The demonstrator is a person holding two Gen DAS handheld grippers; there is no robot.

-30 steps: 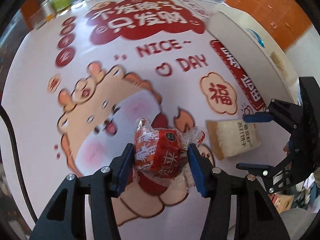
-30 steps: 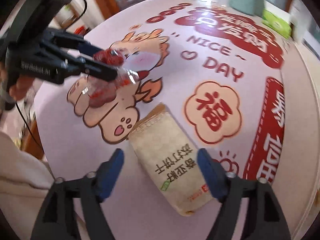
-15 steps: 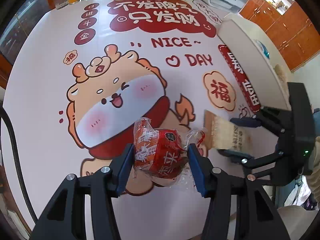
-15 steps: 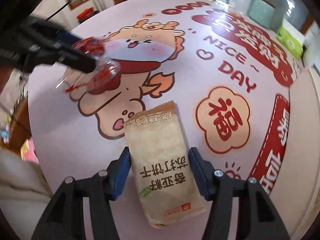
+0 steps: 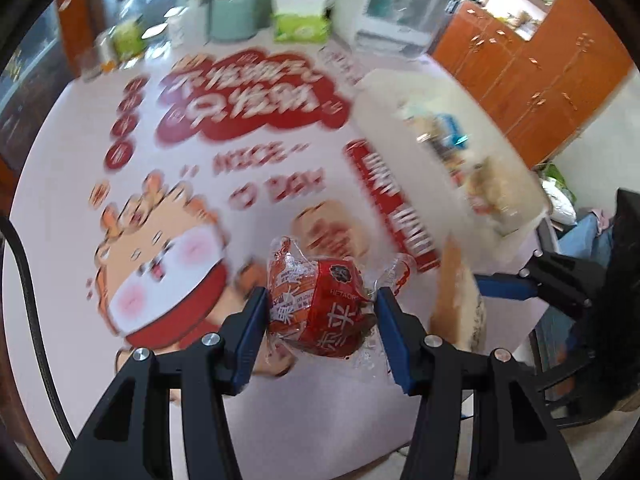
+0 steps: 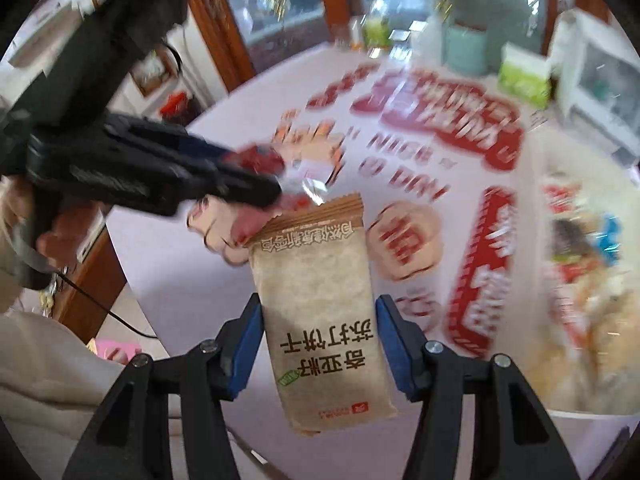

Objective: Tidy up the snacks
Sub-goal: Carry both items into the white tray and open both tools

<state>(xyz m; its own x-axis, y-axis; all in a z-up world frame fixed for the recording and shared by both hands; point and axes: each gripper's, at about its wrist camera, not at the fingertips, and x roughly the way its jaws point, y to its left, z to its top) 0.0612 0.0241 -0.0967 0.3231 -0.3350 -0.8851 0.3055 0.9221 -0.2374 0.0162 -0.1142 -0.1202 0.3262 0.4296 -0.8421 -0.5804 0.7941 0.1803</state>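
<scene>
Above the desk (image 5: 60, 184), each claw is pinching a snack, and the crinkly red pack (image 5: 320, 304) could be slipping out.

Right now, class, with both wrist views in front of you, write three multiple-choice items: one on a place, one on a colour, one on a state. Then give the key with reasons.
1. Where does the green tissue pack lie?
A. at the table's far edge
B. between the left gripper's fingers
C. on the floor

2. What colour is the snack in the left gripper?
A. blue
B. red
C. black

3. How is the tan cracker packet?
A. flat on the table
C. torn open
B. clamped in the right gripper

Key: A, it sits beyond the printed table mat; B, the red wrapped snack shows between the pads; B, both pads press its sides.
</scene>
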